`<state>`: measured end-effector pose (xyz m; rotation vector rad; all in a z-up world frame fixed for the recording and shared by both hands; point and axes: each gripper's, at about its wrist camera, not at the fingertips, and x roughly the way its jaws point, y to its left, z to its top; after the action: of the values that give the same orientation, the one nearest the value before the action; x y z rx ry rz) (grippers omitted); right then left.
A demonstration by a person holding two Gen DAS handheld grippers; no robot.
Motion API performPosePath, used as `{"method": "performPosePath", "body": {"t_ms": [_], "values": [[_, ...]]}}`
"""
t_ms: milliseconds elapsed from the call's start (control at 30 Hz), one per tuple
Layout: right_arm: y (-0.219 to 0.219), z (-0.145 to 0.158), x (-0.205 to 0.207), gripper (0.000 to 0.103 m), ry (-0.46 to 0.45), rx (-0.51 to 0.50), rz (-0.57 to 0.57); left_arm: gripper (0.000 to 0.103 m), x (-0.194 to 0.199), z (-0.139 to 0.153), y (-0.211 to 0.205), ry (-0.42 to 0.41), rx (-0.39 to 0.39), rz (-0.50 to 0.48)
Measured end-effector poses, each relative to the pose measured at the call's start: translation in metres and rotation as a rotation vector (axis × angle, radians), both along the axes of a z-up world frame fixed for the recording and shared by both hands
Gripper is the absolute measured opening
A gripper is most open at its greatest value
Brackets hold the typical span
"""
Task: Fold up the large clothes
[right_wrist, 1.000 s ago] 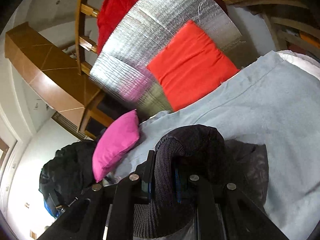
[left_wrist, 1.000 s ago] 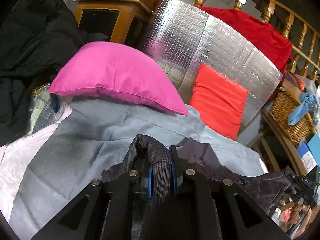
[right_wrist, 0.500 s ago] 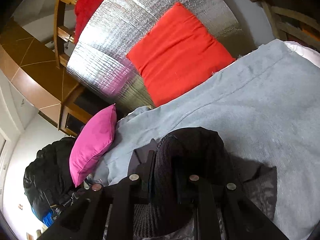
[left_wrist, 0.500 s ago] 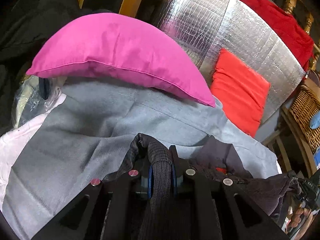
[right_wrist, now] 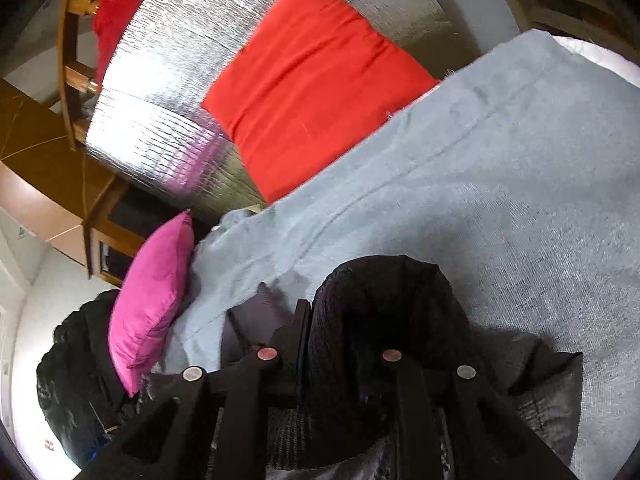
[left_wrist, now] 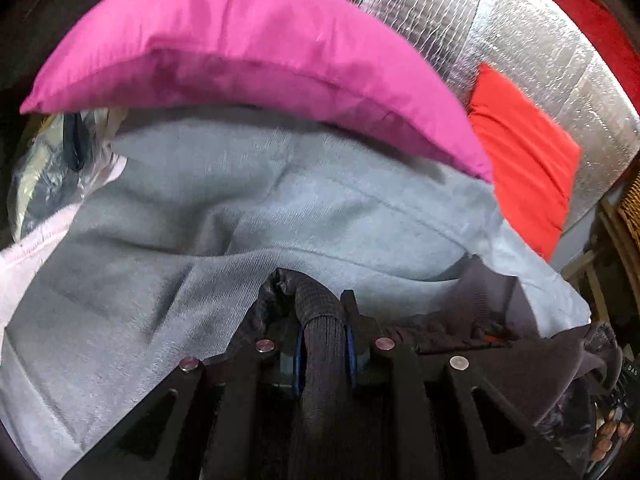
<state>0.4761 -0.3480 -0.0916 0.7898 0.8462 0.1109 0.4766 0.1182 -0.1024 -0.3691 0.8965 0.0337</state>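
dark garment (left_wrist: 322,320) pinched in left claw (left_wrist: 323,354)

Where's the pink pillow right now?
The pink pillow fills the top of the left wrist view, resting on the grey blanket, left of the red cushion.

A pink pillow (left_wrist: 256,44) is blocking the far side; a red cushion (left_wrist: 524,152) and silver foil panel (left_wrist: 560,44) are closing off the far right. Grey blanket (left_wrist: 192,216) is lying open between.
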Motion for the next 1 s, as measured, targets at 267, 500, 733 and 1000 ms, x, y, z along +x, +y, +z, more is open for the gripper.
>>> {"method": "performPosePath", "body": {"t_ms": [267,500,733,1000], "values": [[0.010,-0.018,0.009,0.026,0.021,-0.078,-0.013,0.027,0.010,-0.014,-0.002,0.047,0.001,-0.013],[0.017,0.001,0.008,0.103,-0.001,-0.040,0.033,0.091,-0.004,0.016,0.014,-0.003,-0.072,0.045],[0.024,0.044,-0.013,0.103,-0.070,-0.149,0.010,0.092,-0.037,0.046,0.034,-0.102,-0.060,0.080],[0.057,0.063,-0.069,0.103,-0.072,-0.516,0.189,0.092,-0.117,0.047,-0.002,-0.193,0.153,-0.207]]}}
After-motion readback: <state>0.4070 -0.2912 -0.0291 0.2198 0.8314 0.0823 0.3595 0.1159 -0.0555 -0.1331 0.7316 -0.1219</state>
